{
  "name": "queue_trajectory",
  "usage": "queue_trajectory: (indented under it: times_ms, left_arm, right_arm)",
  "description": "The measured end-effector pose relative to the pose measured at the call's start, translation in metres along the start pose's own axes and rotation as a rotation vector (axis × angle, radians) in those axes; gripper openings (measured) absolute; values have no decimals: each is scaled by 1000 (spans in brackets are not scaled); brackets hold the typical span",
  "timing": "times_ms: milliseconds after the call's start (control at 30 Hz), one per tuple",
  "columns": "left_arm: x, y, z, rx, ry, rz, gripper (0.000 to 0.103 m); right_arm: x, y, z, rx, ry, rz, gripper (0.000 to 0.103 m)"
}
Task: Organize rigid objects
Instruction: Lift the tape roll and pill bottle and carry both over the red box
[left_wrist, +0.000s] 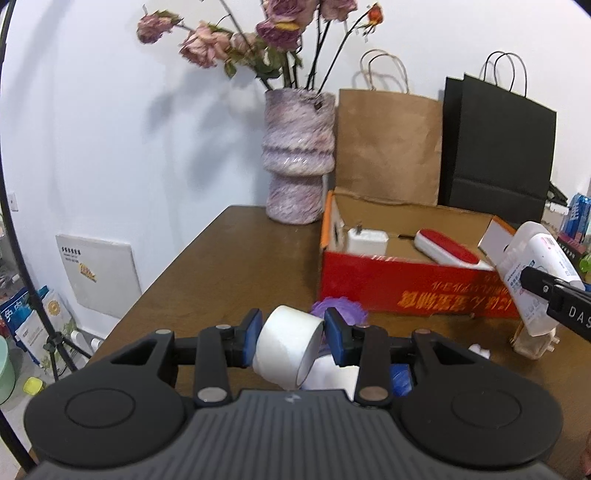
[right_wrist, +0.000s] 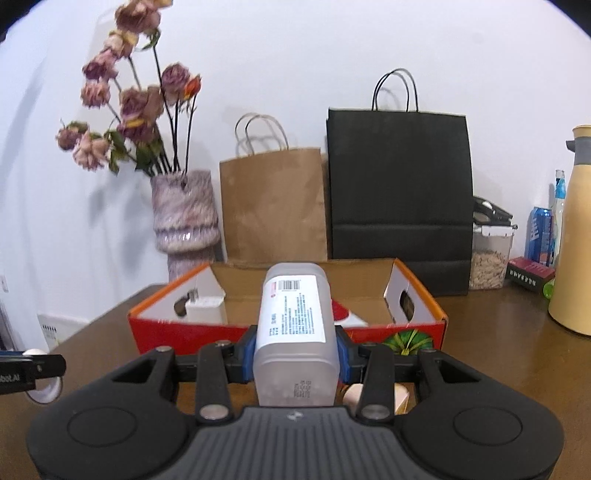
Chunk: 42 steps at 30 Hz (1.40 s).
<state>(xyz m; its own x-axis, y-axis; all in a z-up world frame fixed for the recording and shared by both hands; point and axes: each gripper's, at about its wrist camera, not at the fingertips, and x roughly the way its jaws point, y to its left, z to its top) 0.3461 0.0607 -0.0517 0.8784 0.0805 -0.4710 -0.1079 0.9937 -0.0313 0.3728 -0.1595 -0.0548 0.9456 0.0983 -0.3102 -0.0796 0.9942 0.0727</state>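
Left wrist view: left tongs (left_wrist: 292, 338) gripped a white tape roll (left_wrist: 288, 345); right tongs (right_wrist: 294, 350) clamped a white bottle (right_wrist: 293, 332). Ahead of both, the red box (left_wrist: 406, 291) already held a charger (left_wrist: 365, 240) and a red-topped brush (left_wrist: 448, 251). Both held items remained unboxed.

white tape roll (left_wrist: 286, 345), frosted bottle (right_wrist: 293, 334), red box (right_wrist: 166, 332)

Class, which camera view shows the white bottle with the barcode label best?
The right wrist view: the white bottle fills the centre, label readable, clamped in the right tool. The left wrist view shows it only at the right edge, partly hidden.
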Motion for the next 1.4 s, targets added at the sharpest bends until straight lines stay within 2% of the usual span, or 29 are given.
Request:
queue_trajectory:
  times_ms: [233,633,1200,1400]
  left_arm:
    - [5,-32,18,-5,-38,-21,38]
    - [31,-82,41,-20,-72,-70,38]
    - [84,-120,70,-19,-109,-70,38]
    - [106,-129,76,-8,-98,-66,38]
  right_arm:
    - [-1,-13,11,8,-75,24,40]
    - [16,-29,26,-7,-113,40,40]
    - [64,-57,44,-31,-127,31,40]
    - [85,-64,50,-43,-121,37,40]
